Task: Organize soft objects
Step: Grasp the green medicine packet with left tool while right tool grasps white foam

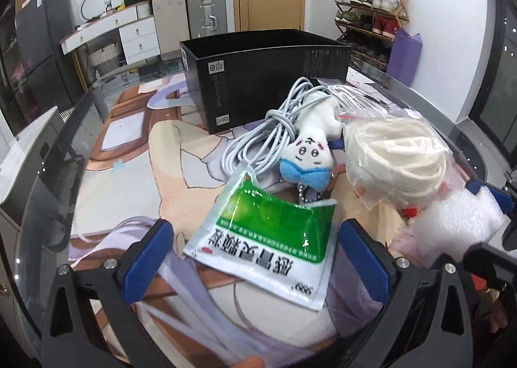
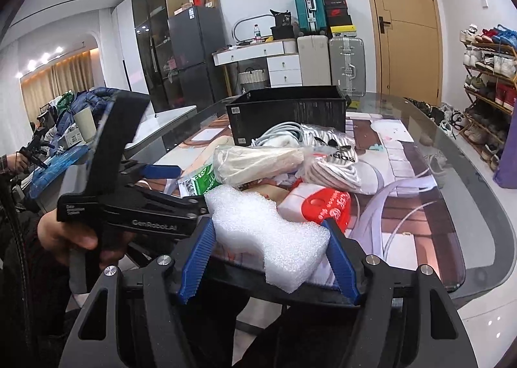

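Observation:
My left gripper (image 1: pixel 257 255) is open just above the table, its blue fingers (image 1: pixel 148 251) on either side of a green and white medicine sachet (image 1: pixel 261 248) lying flat. Neither pad presses on it. My right gripper (image 2: pixel 269 261) is shut on a white foam block (image 2: pixel 271 238), held above the near table edge; that foam (image 1: pixel 452 226) also shows at the right of the left wrist view. Behind the sachet lie a white plush toy with a blue bow (image 1: pixel 310 154), a coiled white cable (image 1: pixel 258 135) and a bagged cream rope bundle (image 1: pixel 397 161).
An open black box (image 1: pixel 265 77) stands at the back of the glass table (image 2: pixel 468 206). A bagged striped cloth (image 2: pixel 332 158) and a red and white packet (image 2: pixel 326 206) lie to the right of the pile. A hand (image 2: pixel 64 232) holds the left gripper's handle.

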### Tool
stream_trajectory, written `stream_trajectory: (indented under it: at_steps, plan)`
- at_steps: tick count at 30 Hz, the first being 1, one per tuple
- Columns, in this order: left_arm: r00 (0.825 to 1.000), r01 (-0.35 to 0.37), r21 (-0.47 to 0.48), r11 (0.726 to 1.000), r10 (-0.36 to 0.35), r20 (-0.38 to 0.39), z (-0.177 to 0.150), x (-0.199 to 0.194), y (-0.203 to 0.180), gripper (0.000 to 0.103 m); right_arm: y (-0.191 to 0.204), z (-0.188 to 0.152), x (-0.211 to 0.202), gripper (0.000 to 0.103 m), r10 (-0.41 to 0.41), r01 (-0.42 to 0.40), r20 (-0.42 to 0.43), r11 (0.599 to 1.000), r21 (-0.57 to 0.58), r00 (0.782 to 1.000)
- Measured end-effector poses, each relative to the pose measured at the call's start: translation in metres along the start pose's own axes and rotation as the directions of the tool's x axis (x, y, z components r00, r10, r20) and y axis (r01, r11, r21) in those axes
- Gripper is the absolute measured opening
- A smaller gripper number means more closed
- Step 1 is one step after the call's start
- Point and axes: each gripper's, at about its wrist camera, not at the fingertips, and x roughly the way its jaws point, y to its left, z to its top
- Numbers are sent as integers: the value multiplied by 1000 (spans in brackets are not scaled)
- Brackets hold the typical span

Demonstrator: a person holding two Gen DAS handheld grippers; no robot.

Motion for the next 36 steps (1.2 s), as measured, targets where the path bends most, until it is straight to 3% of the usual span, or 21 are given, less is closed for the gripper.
stream_trajectory:
  at_steps: [6, 12, 15, 28, 36]
  plan:
    - [1000, 7, 7, 1000, -7, -2, 0, 0, 2, 101, 0, 2, 0, 69, 6, -6, 7, 1000, 2, 1000]
    - [999, 31, 45, 999, -32, 23, -2, -8, -1, 75, 0, 3, 1, 69, 7, -7, 6, 1000, 2, 1000]
    - [998, 20, 59, 998, -23, 50, -4, -12, -2, 57, 3, 3, 3, 69, 9, -9, 3, 1000, -9, 1000]
    - [989, 29, -59, 998, -21, 145, -14, -49, 19, 52, 22, 6, 3, 69, 33, -32, 19, 998, -56, 999]
    - [971, 56, -100, 993, -31, 237, 0, -78, 22, 52, 13, 26, -9, 69, 1, 2, 57, 998, -60, 998]
